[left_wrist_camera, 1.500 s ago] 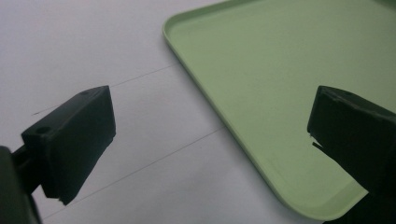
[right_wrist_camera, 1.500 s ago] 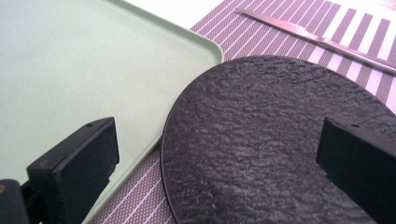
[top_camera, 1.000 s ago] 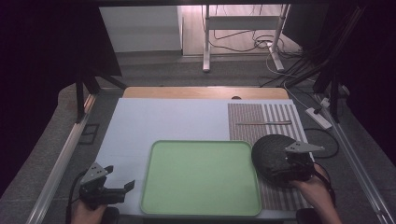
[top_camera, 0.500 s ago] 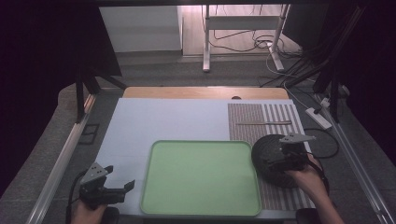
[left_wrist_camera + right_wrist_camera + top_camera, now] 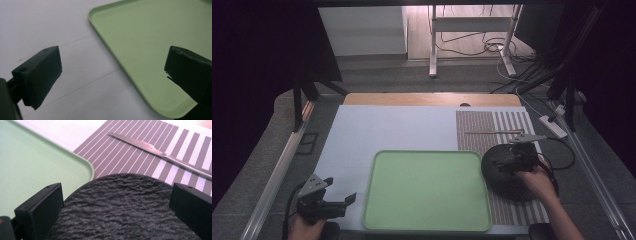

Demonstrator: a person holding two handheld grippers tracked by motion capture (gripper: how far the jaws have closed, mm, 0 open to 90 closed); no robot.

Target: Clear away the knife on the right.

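Your right gripper [image 5: 117, 215] hangs released over the dark textured plate [image 5: 125, 207]; it looks stiff and probably breakable, so pinch its near rim. Left gripper [image 5: 112, 82] idles, spread.

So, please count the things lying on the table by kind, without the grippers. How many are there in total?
Green tray: 1
Black round plate: 1
Striped placemat: 1
Metal knife: 1
Total: 4

Green tray [image 5: 427, 192], dark round plate [image 5: 504, 175], knife [image 5: 494, 132], striped placemat [image 5: 482, 125]
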